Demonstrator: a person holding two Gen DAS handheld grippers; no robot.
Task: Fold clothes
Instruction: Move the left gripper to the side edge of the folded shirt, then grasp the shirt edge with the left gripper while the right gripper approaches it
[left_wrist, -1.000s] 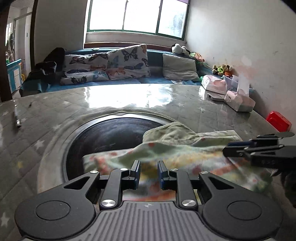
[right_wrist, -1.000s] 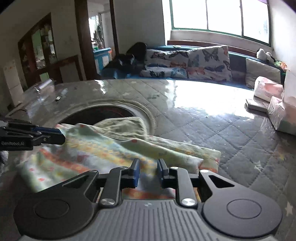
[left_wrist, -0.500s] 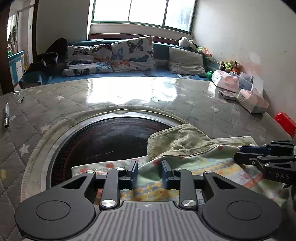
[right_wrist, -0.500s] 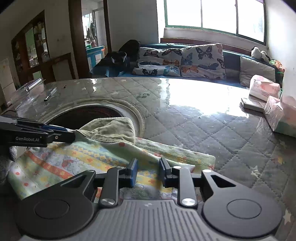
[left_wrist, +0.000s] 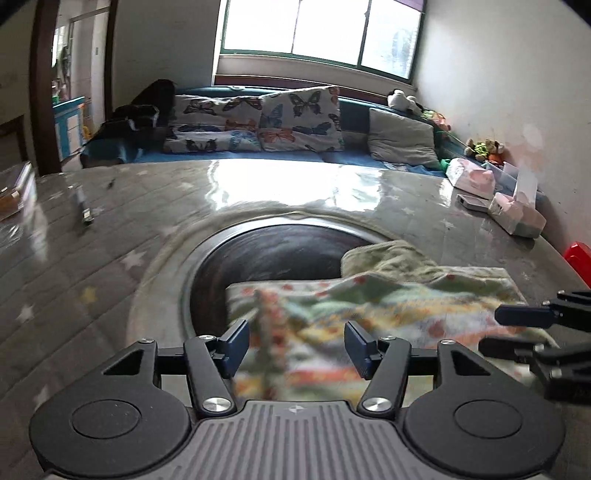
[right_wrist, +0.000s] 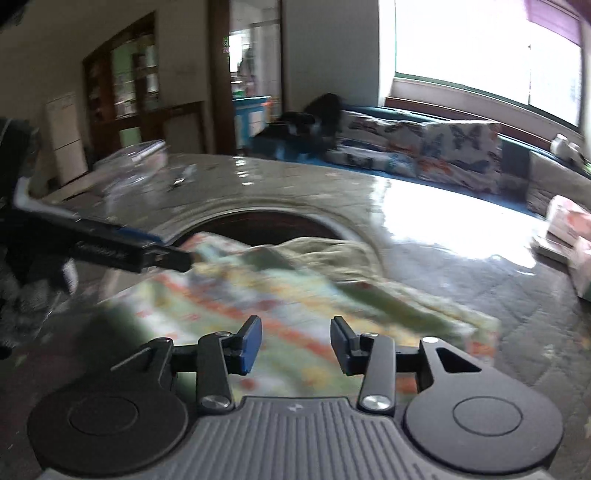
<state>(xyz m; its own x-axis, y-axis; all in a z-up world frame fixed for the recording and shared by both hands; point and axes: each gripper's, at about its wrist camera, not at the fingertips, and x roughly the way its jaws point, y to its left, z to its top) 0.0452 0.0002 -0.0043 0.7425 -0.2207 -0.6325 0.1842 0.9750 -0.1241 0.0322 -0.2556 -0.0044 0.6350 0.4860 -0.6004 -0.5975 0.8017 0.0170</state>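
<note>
One folded garment (left_wrist: 373, 314), pale green with a coloured print, lies on the bench (left_wrist: 110, 266), partly over the dark round recess (left_wrist: 273, 258) set into the bench top and partly on the quilted cover to its right. A plain green part of the cloth bunches up at its far edge.

Two tools are over it. The left tool (left_wrist: 295, 345) has its jaws spread wide with nothing between them, the near edge of the garment just below. The right tool (right_wrist: 295, 343) is likewise spread wide and grips nothing, above the garment's near right part. Each tool shows at the edge of the other's view.

Around it on the bench: a small pen-like object (left_wrist: 84, 206) far left, two pink tissue packs (left_wrist: 471, 177) and a flat box near the right wall, and a red object (left_wrist: 578, 258) at the right edge. Behind the bench runs a sofa (left_wrist: 354, 114) with butterfly cushions, one grey cushion, soft toys, and dark clothing heaped at its left end.
</note>
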